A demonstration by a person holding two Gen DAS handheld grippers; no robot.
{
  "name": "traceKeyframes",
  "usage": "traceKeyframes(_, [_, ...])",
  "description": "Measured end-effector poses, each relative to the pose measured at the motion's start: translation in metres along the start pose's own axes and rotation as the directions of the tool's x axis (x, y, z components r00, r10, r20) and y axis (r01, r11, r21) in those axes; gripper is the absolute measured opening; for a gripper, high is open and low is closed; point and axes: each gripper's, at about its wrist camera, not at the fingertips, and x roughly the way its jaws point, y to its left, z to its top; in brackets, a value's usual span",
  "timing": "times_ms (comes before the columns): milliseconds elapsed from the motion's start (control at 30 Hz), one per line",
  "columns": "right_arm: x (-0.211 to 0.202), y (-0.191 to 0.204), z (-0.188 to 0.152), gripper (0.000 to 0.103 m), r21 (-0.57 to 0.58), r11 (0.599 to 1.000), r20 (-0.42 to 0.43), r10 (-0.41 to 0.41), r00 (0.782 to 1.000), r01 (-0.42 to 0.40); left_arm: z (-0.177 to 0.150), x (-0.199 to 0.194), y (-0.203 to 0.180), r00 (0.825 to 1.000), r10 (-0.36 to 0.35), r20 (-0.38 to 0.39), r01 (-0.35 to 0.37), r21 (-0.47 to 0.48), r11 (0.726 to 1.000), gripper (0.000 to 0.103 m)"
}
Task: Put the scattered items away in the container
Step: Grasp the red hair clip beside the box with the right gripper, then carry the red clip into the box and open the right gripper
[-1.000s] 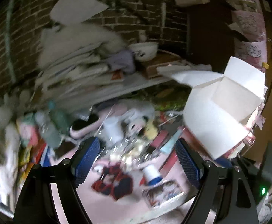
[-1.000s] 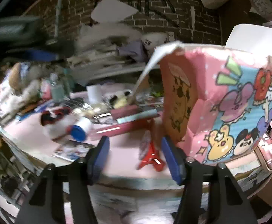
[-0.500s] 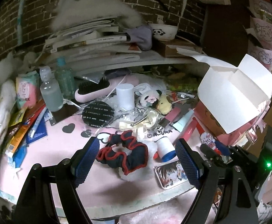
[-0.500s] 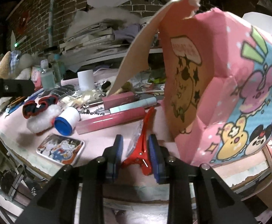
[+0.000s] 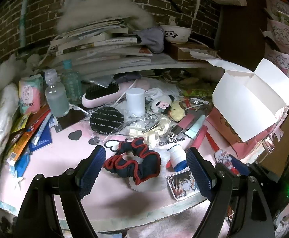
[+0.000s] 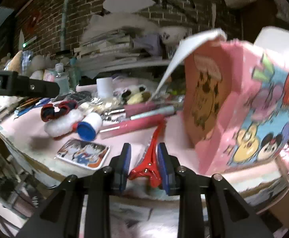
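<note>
The right hand-held gripper is clamped on one red hair clip at the bench's near edge, just beside the one pink cartoon box. The left hand-held gripper hangs with fingers wide apart over one navy-red scrunchie; two clear bottles stand at the bench's far left

Crowded table, bare strip along the near edge
Pink table lies bare at front-left; scrunchie, blue-capped jar and, seemingly touching it, pink box block the right
</note>
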Motion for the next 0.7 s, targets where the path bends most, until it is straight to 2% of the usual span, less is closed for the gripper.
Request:
traceKeyframes(333, [0.016,-0.004,0.006,0.028,0.027,1.000,-0.039,-0.016,0.999,0.017,0.000,0.000,0.001,1.000,-0.002,-0.003,0.002,-0.002,1.000,0.081])
traceKeyframes(400, [0.018,-0.003,0.007,0.025,0.014,1.000,-0.039,-0.022,0.999,0.023,0.000,0.001,0.001,1.000,-0.002,-0.007,0.002,-0.001,1.000,0.081])
traceKeyframes(433, [0.016,-0.003,0.006,0.018,0.010,1.000,-0.034,-0.027,0.999,0.028,-0.001,0.002,0.002,1.000,-0.001,-0.009,0.001,0.000,1.000,0.081])
traceKeyframes(467, [0.016,-0.003,0.005,0.016,0.007,1.000,-0.030,-0.028,0.999,0.028,-0.001,0.002,0.002,1.000,0.000,-0.010,0.000,0.000,1.000,0.081])
traceKeyframes(700, [0.005,0.004,0.002,0.014,-0.024,0.998,0.023,-0.059,0.998,0.060,-0.004,0.004,0.007,1.000,0.007,-0.020,-0.007,-0.014,1.000,0.081])
